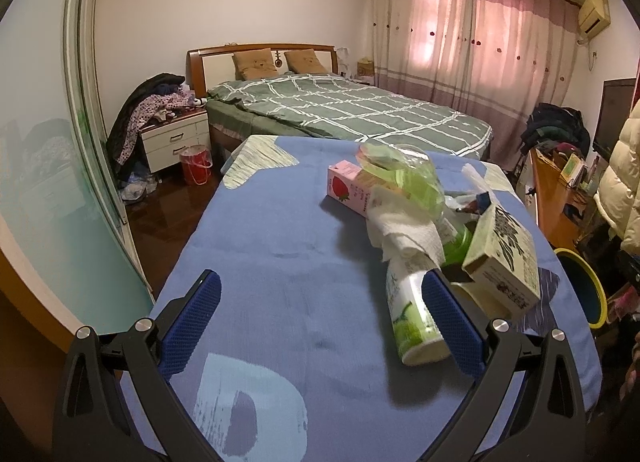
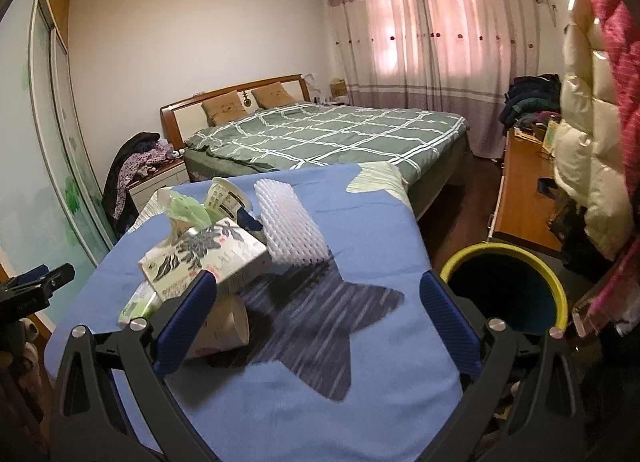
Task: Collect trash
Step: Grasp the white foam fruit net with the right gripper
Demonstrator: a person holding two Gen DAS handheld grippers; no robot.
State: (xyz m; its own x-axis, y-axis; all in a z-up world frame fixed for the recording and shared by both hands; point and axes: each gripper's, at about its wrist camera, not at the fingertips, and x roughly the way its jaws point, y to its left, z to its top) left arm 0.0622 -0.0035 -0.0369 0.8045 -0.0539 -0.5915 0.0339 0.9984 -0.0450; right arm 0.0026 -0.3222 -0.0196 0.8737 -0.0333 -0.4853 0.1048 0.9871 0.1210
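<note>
Trash lies heaped on the blue-clothed bench (image 1: 260, 246), right of centre in the left view: a green-and-white cup (image 1: 412, 318) on its side, crumpled paper towel (image 1: 404, 238), a pink strawberry carton (image 1: 348, 185), a printed box (image 1: 504, 258). Left tongs (image 1: 320, 302) and right tongs (image 2: 318, 302) both gape, holding nothing. A yellow-rimmed bin (image 2: 556, 282) sits lower right.

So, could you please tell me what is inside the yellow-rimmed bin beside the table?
The yellow-rimmed bin shows only a dark interior; no trash is visible, and its bottom is hidden in shadow.
</note>
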